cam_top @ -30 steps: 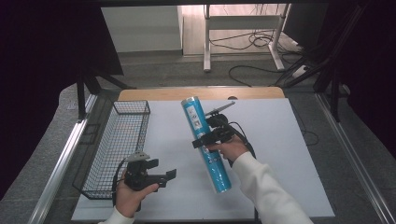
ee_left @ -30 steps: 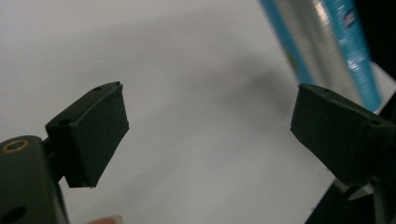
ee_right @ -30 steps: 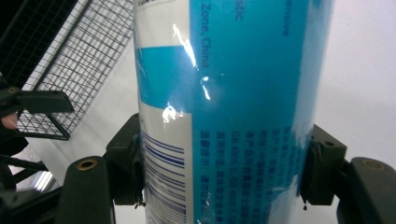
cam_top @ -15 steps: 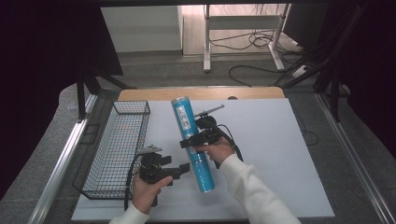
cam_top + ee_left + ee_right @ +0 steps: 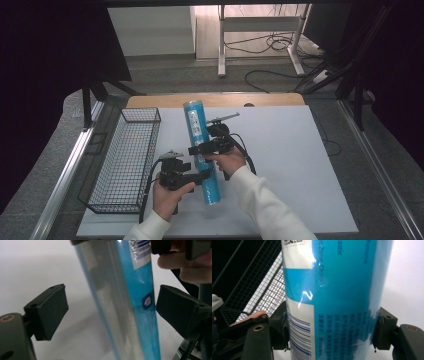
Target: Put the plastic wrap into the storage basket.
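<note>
Right tool (image 5: 200,150) clamped across blue tube (image 5: 201,150); left tool (image 5: 209,174) straddling it.

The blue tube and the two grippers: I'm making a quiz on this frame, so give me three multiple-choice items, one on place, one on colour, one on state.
1. Where is the wire basket?
A. left of the tube
B. right of the tube
C. on the tube

2. What colour is the tube?
A. red
B. blue
C. green

3. How does the left gripper stand?
A. shut on the tube
B. open around the tube
C. far from the tube

Key: 1 A, the high view shows it at the mat's left edge. 2 B, blue wrapper. 3 B, there is a gap at one pad; the right gripper clamps the tube.
</note>
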Available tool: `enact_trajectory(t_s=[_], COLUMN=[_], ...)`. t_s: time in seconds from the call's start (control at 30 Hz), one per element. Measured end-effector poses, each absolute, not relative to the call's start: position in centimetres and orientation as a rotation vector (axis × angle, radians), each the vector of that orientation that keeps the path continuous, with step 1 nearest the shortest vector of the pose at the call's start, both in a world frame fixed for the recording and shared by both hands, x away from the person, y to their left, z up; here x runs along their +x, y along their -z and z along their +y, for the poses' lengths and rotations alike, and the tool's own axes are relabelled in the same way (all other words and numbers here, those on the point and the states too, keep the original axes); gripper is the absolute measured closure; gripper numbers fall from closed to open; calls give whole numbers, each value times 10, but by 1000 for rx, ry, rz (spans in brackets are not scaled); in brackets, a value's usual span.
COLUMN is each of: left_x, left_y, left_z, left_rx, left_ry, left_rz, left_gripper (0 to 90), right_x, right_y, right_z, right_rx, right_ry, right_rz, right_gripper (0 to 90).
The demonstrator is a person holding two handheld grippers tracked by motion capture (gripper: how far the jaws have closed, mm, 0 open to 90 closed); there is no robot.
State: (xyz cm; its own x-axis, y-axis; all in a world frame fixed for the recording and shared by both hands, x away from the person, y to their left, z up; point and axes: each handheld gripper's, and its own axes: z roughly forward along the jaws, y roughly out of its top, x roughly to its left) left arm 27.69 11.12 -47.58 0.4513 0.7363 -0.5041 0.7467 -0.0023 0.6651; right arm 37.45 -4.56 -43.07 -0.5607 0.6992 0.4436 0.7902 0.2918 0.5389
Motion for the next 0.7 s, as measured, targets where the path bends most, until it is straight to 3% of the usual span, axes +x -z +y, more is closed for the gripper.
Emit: enact_trajectory(t_s=[0.7], left_x=[291], left_y=[481], left_z=[108], left_rx=[1665], left_ry=[69], left_rz=[1327], left_gripper=[287], right_x=[373], right_y=[435], right_z=[-43], right_rx=[-1449], right_ry=[1174], right_rz=[-2299], right_gripper=[319])
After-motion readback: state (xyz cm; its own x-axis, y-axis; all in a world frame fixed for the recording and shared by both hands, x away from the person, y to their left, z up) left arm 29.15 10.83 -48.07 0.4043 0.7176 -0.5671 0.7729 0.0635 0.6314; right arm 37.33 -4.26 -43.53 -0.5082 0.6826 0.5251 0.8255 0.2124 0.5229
